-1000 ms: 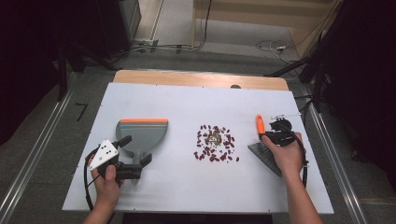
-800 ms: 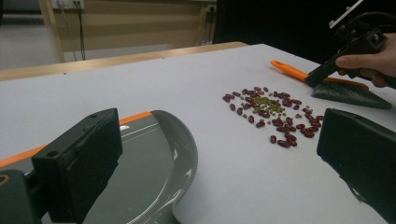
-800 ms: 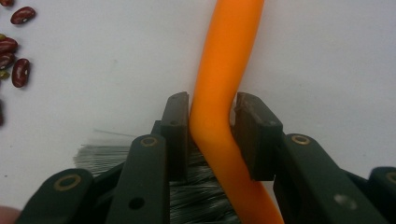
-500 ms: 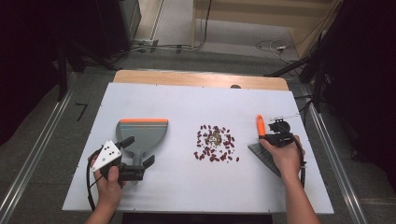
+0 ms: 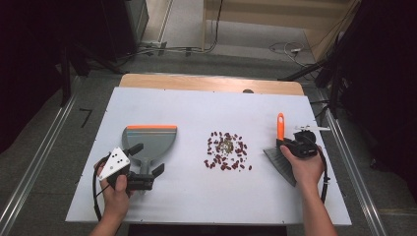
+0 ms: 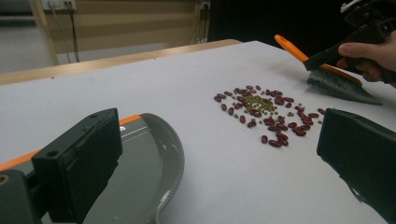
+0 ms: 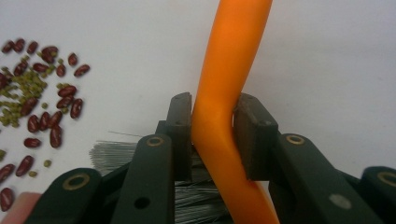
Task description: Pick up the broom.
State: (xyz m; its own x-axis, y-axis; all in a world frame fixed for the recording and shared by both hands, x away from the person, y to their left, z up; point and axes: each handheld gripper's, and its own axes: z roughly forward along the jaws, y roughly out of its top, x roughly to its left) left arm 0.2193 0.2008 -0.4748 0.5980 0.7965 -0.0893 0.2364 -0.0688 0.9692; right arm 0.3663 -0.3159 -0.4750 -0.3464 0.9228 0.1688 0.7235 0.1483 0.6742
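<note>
**Jaws clamp the brush handle while the dustpan waits unheld**

The jaws of the right gripper (image 7: 212, 140) are pinching the orange handle of the brush (image 7: 229, 79), one pad on each side of it, having just been closing onto it. In the high view the right gripper (image 5: 287, 142) sits at the right of the white tabletop (image 5: 206, 103), with the brush (image 5: 281, 152) lying under it, handle pointing away from the person and the grey bristles fanned toward the near edge.

The jaws of the left gripper (image 5: 147, 160) stand spread. The left gripper view shows both black jaws wide apart, with the grey dustpan (image 6: 140, 172) low between them and nothing pressed on either pad. The dustpan (image 5: 150, 140) lies flat at the left, its orange-edged lip on the far side and its stem reaching back to the left gripper.

Between the two tools lies the scatter of beans (image 5: 226, 150), dark red ones with a small clump of green ones in the middle, well apart from both brush and pan.

The step in hand looks like securing the tools: the brush is gripped, the dustpan not yet. Next, the left jaws probably need to close on the dustpan's stem, then the pan's lip has to be set flat beside the beans so the brush can sweep them leftward into it without flicking them.
</note>
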